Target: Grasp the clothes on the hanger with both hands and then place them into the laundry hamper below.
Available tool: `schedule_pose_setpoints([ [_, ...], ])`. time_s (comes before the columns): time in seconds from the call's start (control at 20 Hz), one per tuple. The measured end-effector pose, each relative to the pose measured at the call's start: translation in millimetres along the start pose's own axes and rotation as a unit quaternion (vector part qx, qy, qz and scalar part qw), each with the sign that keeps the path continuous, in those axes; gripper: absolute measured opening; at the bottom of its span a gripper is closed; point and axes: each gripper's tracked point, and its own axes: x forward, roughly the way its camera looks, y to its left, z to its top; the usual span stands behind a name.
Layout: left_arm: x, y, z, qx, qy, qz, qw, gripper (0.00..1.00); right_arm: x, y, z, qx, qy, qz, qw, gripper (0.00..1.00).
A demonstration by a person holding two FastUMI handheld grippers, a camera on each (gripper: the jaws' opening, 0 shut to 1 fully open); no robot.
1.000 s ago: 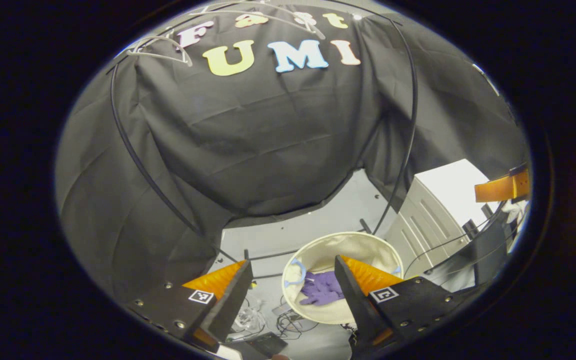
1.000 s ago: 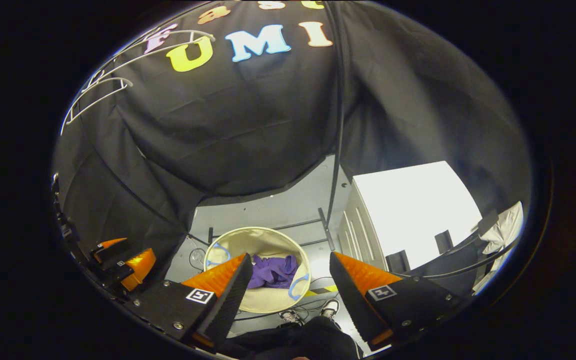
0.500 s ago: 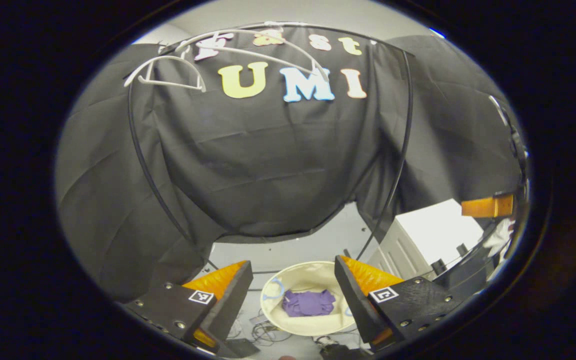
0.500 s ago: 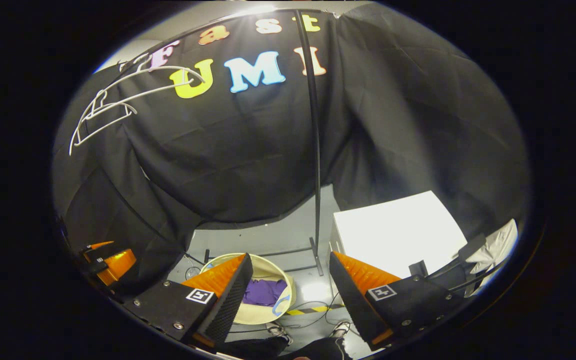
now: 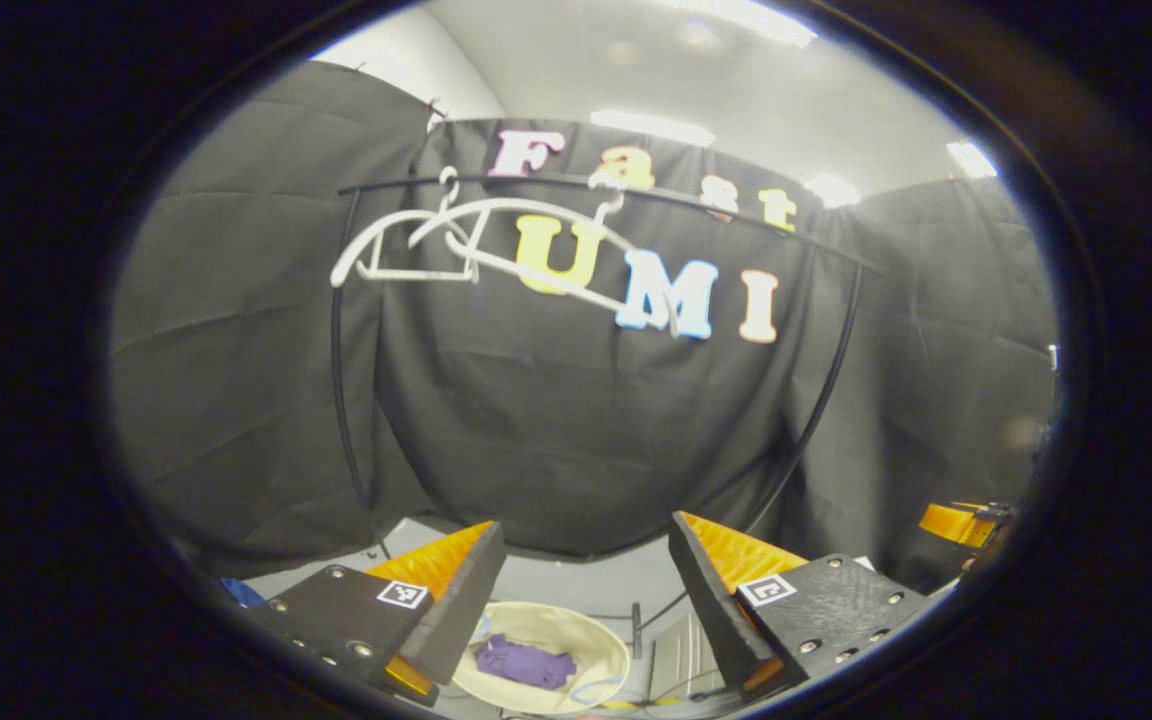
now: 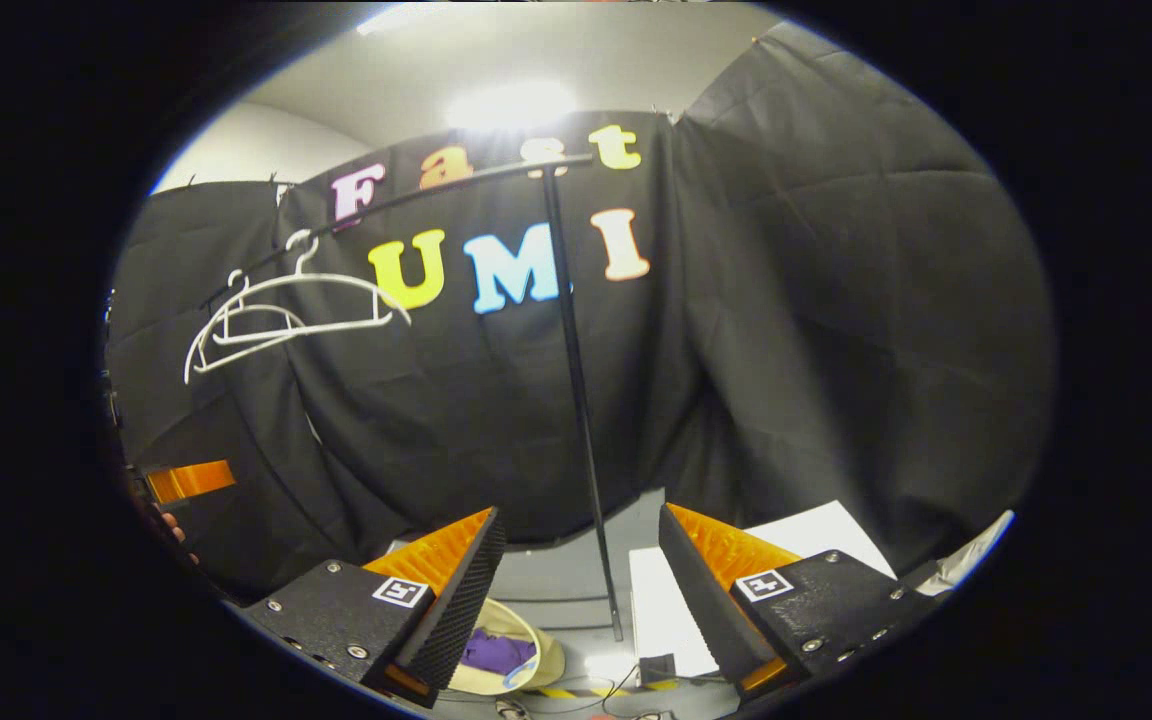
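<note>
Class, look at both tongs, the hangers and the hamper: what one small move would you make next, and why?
Probably just ease both tongs back to rest. The purple garment already lies inside the laundry hamper, the white hangers on the rail hang bare, and the left tongs and right tongs are open, holding nothing. No other clothes appear on the rail.

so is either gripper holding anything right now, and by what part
Nothing is held. The left gripper and right gripper are both open with nothing between their fingers; the purple garment lies in the hamper.
</note>
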Motion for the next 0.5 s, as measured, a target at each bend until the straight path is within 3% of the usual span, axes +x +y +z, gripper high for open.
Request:
schedule_pose_setpoints([
  [0.25,-54,-28,78,0.004,-0.108,0.002,0.994,1.00,-23,-53,70,-0.022,-0.097,-0.006,0.995,0.91],
  [0.5,-90,-36,126,0.009,-0.146,-0.018,0.989,0.98,-52,-91,124,-0.019,-0.166,-0.044,0.985,0.95],
])
